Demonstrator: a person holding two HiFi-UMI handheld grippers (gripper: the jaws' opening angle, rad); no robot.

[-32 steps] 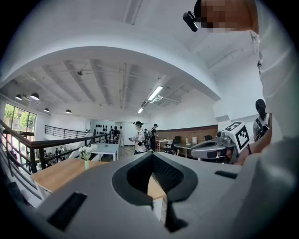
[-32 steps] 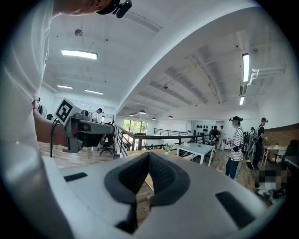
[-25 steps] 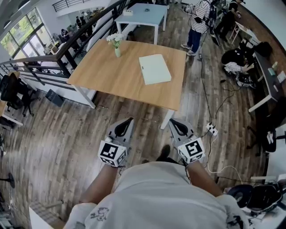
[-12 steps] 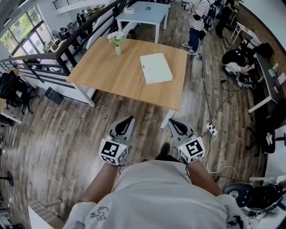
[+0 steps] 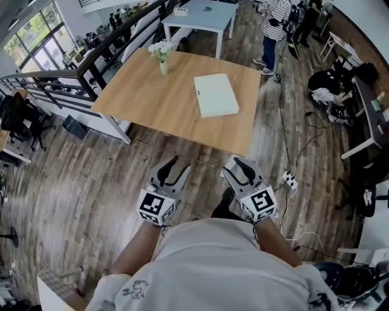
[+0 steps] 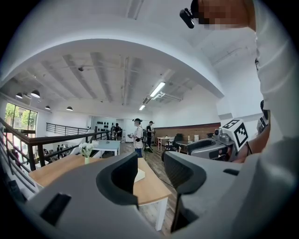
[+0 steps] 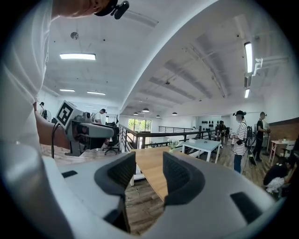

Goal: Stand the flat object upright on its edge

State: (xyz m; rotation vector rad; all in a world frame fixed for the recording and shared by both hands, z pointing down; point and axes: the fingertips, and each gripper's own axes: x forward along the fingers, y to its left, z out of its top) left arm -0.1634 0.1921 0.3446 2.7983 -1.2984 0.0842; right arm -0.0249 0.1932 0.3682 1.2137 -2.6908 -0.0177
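Note:
The flat object (image 5: 216, 95), a pale rectangular slab, lies flat on the wooden table (image 5: 158, 103) toward its right side. Both grippers hang well short of the table, over the floor in front of the person's body. My left gripper (image 5: 177, 165) points at the table's near edge; its jaws are opening with nothing between them. My right gripper (image 5: 233, 167) is level with it, its jaws also opening and empty. In the left gripper view the flat object (image 6: 139, 175) shows far off past the left gripper (image 6: 150, 168). The right gripper (image 7: 149, 170) frames the table (image 7: 152, 172).
A small vase of white flowers (image 5: 162, 56) stands at the table's far left. A light blue table (image 5: 203, 12) lies beyond, with a person in a striped shirt (image 5: 276, 21) beside it. A power strip and cables (image 5: 289, 180) lie on the floor at right. A black railing (image 5: 91, 67) runs at left.
Both grippers' jaws have gone from shut to parted. The table and flat object sit slightly lower and nearer in the head view.

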